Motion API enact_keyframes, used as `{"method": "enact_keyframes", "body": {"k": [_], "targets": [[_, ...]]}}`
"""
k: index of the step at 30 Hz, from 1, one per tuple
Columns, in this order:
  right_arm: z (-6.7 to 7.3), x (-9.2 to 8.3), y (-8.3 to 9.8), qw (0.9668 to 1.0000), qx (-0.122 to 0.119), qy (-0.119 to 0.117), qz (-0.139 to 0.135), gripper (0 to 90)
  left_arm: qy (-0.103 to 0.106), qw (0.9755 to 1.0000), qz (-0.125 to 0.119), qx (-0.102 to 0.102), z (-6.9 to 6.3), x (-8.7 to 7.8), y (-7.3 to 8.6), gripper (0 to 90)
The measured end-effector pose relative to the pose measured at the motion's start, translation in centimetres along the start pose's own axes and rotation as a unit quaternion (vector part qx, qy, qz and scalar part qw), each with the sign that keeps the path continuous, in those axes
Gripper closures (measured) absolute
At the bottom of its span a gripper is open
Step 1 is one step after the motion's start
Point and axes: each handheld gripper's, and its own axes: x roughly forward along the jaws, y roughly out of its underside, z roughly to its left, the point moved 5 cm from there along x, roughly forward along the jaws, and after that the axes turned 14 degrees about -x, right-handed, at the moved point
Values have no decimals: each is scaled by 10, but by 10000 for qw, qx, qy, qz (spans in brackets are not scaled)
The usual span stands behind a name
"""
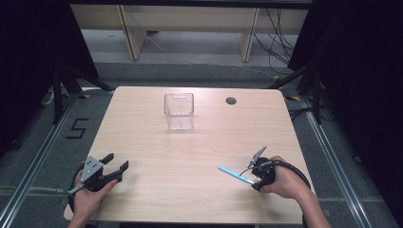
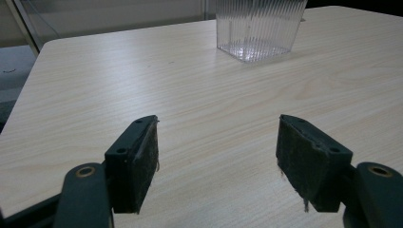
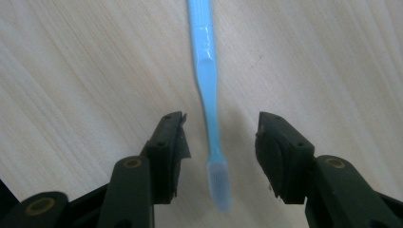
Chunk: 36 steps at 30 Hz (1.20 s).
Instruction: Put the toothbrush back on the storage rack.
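Observation:
A light blue toothbrush (image 3: 208, 90) lies flat on the wooden table (image 1: 190, 156), near the front right (image 1: 235, 173). My right gripper (image 3: 219, 137) is open and straddles its bristle end, one jaw on each side, neither touching it; in the high view the right gripper (image 1: 254, 175) sits at the brush's near end. A clear ribbed plastic container (image 1: 179, 110) stands upright at the table's far middle, seen ahead of the left gripper's jaws (image 2: 259, 28). My left gripper (image 2: 218, 147) is open over bare table at the front left (image 1: 114, 164).
A round cable hole (image 1: 231, 100) sits in the tabletop at the far right. Beyond the far edge stand wooden furniture legs (image 1: 133, 33) and loose cables (image 1: 275, 38) on a grey floor. Black stands flank the table.

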Motion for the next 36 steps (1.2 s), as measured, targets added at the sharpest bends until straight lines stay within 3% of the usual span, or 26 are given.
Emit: {"method": "enact_keyframes", "body": {"k": [3, 6, 7, 12, 14, 19, 28, 29, 30, 36], "targets": [[-2, -1, -5, 9998, -213, -44, 49, 553, 5, 10000, 35, 13, 0, -1, 0, 303], [-1, -1, -8, 9994, -265, -133, 169, 566, 2, 10000, 46, 42, -1, 0, 0, 302], [-3, -1, -9, 9989, -408, -158, 195, 569, 21, 10000, 15, 53, -1, 1, 0, 302], [-7, 2, -16, 9977, -534, -223, 360, 591, -33, 9999, 82, 80, -2, 1, 1, 303], [-6, 2, -18, 9978, -452, -261, 400, 599, -37, 9999, 80, 70, -2, 1, 1, 303], [-13, 10, -30, 9940, -793, -340, 676, 622, 5, 10000, 31, 47, -2, 1, 1, 302], [-10, 19, -47, 9920, -813, -440, 857, 643, 17, 10000, 31, 63, -2, 1, 1, 302], [-11, 20, -47, 9911, -925, -459, 841, 648, 19, 10000, 29, 61, -2, 1, 1, 302], [-10, 20, -49, 9915, -824, -463, 890, 654, 17, 10000, 30, 59, -2, 1, 1, 302], [-11, 22, -51, 9915, -768, -520, 913, 684, -18, 9999, 83, 87, -2, 0, 1, 303]]}}
